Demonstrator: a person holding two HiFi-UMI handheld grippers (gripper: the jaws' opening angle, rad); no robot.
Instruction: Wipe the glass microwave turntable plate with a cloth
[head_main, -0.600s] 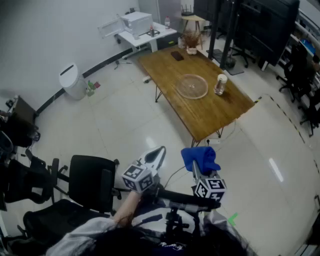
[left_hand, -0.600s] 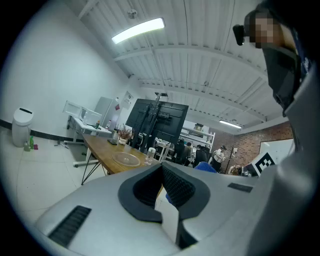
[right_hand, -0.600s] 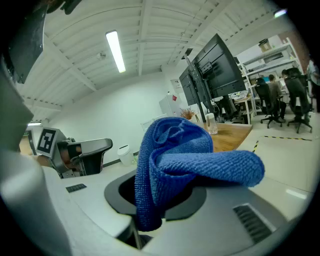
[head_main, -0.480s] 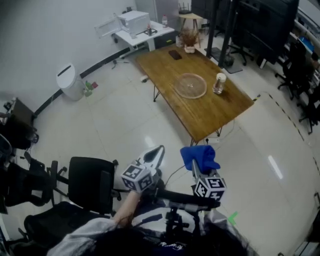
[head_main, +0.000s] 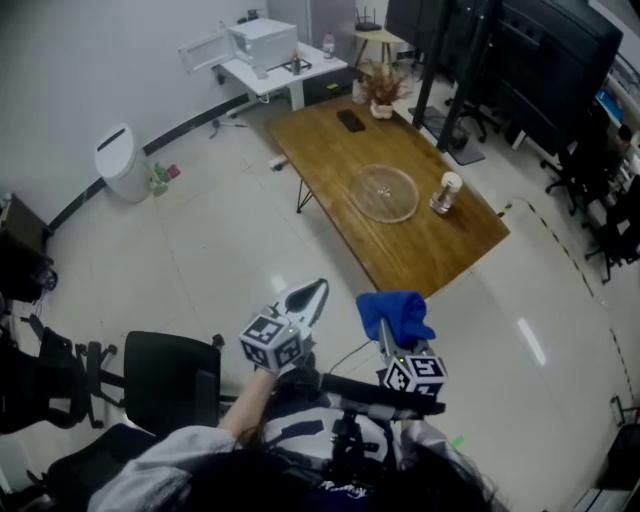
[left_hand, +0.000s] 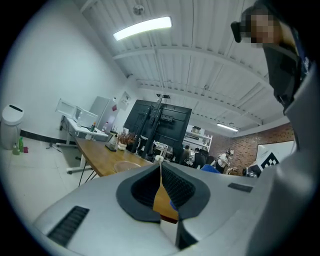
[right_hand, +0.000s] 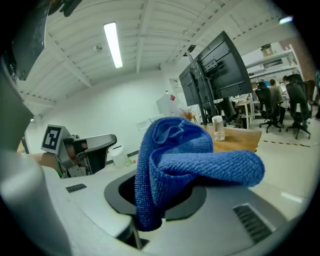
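The clear glass turntable plate (head_main: 384, 192) lies flat on a long wooden table (head_main: 330, 150) well ahead of me; it shows small and pale (left_hand: 124, 165) in the left gripper view. My right gripper (head_main: 386, 322) is shut on a bunched blue cloth (head_main: 396, 314), which fills the middle of the right gripper view (right_hand: 185, 160) and hides the jaw tips. My left gripper (head_main: 308, 297) is held up beside it with its jaws pressed together on nothing (left_hand: 160, 172). Both grippers are far short of the table, over the floor.
On the table stand a small jar (head_main: 445, 193), a dark phone (head_main: 350, 121) and a dried plant in a pot (head_main: 381, 92). A white microwave with its door open (head_main: 262, 43) sits on a white desk. A white bin (head_main: 118, 163) stands by the wall; black chairs (head_main: 165, 382) are at my left.
The table and plate have shifted slightly in the head view as I move toward them. Both grippers keep their grip and their places relative to me.
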